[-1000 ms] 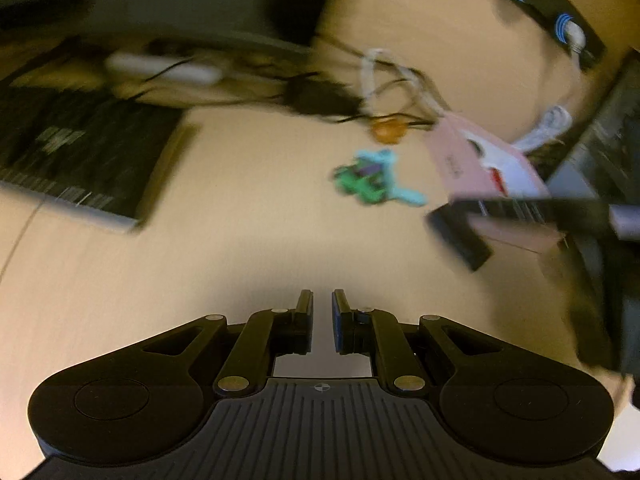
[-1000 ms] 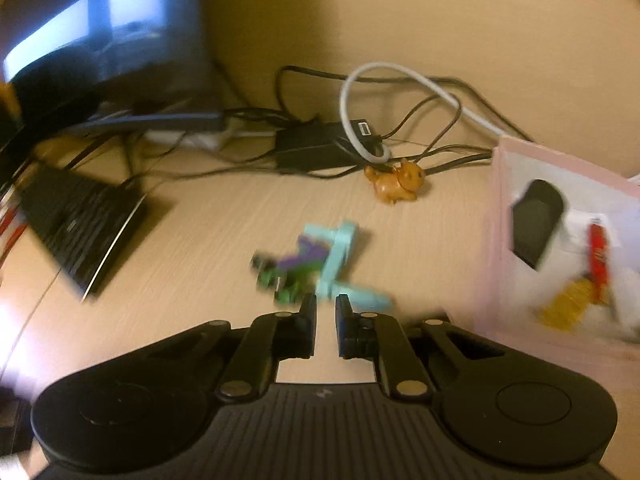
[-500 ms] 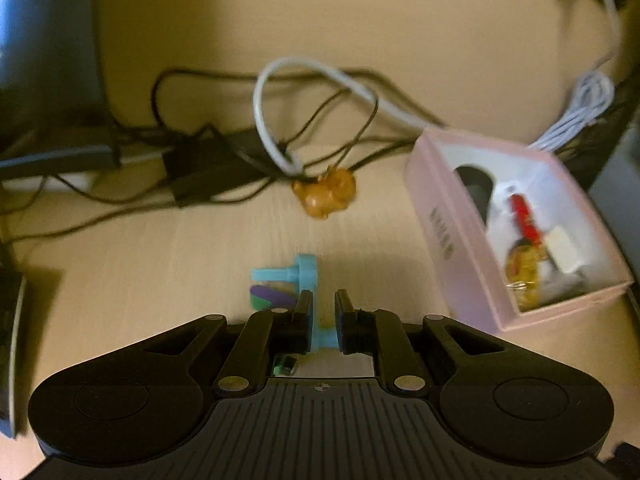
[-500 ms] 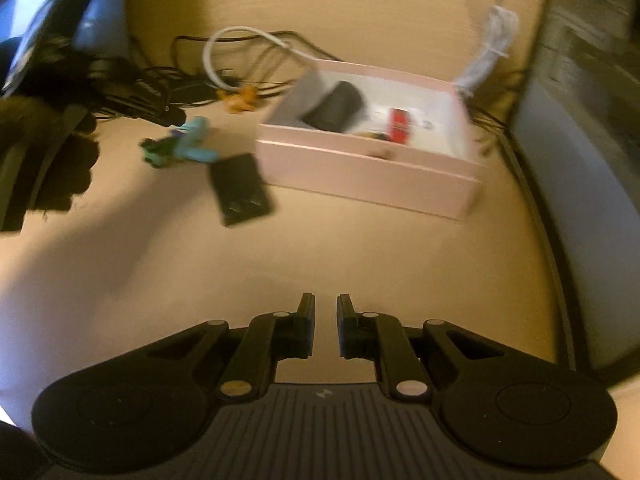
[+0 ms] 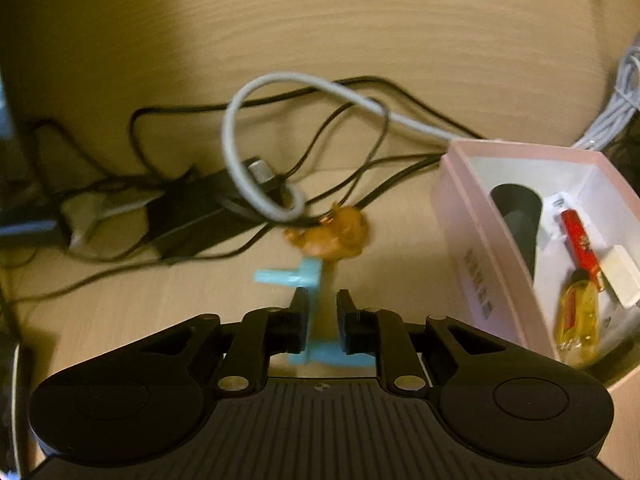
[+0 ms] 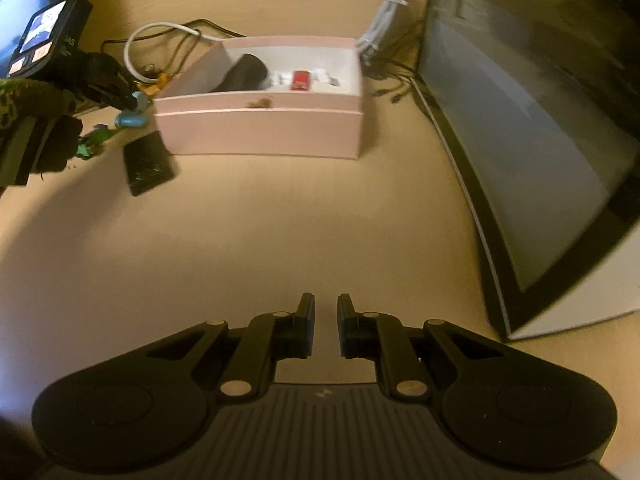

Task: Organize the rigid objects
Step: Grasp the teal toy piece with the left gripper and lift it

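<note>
Light-blue plastic piece (image 5: pixel 310 280) stands right in front of me on the desk, a slim upright bar with a short peg sticking out to its left near the top and a flat foot at the bottom. Just behind it, an orange figurine (image 5: pixel 332 234) lies against the cables, blurred. To my right sits the pink box (image 5: pixel 476 240), open-topped, white inside. In it: a dark rounded object (image 5: pixel 516 216) at the far end, a red stick (image 5: pixel 580 240), a white block (image 5: pixel 622 276), a yellow-and-red wrapped item (image 5: pixel 576 316) nearest me. Over in the right view, a flat black rectangle (image 6: pixel 148 162) lies just off the box's left corner, green bits (image 6: pixel 94 142) beside it.
</note>
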The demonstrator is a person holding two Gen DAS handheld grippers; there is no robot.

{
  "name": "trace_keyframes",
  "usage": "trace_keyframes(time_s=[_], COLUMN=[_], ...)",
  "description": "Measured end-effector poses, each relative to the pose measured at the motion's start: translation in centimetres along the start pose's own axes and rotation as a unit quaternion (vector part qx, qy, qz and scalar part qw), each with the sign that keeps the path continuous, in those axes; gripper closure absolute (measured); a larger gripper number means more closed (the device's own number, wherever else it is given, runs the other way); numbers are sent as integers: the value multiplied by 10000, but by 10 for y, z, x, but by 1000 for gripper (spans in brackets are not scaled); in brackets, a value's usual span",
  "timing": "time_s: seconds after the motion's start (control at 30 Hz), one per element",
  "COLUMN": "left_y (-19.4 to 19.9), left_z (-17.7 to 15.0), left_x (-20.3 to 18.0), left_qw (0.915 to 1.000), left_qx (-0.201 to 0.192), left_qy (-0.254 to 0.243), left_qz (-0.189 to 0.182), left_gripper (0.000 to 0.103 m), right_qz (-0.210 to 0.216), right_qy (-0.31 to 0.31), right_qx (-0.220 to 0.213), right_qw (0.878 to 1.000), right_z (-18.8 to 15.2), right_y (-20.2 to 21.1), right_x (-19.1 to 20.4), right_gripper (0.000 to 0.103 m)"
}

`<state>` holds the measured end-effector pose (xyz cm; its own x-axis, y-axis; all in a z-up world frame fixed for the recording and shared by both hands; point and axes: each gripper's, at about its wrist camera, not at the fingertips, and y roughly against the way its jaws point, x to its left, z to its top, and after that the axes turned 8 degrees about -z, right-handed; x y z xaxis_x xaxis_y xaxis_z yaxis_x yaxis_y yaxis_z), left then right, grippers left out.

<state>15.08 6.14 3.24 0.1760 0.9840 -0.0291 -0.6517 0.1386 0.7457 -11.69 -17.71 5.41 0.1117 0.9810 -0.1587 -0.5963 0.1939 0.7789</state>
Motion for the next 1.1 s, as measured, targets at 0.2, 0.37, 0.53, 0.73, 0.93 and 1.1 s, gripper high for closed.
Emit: trace_keyframes(time_s=[0.2, 0.37, 0.53, 0.73, 0.93, 1.1], left_y=[-9, -11, 15, 63, 99, 115], left_z=[5, -4, -24, -56, -92, -87], left_x=[-12, 1, -7, -7, -3, 6], left_qw=[9993, 9997, 9992, 9967, 9948, 9957], left_qx=[-7, 226, 186, 120, 213, -66], left_qy=[-370, 78, -283, -198, 99, 213], left_qz=[9, 23, -225, -775, -988, -894], left_gripper=[84, 91, 93, 93, 93, 93], right_qz=[-53, -19, 68, 226, 467, 680], right_qy=[-217, -187, -281, -199, 85, 377], right_qx=[211, 184, 172, 135, -5, -6], right_qw=[9995, 9997, 9994, 9995, 9989, 9970], right_z=[-12, -15, -12, 0, 18, 28], right_y=[-7, -5, -8, -17, -22, -29], right_x=[-19, -23, -28, -20, 3, 31], right_gripper=[91, 90, 90, 90, 90, 90])
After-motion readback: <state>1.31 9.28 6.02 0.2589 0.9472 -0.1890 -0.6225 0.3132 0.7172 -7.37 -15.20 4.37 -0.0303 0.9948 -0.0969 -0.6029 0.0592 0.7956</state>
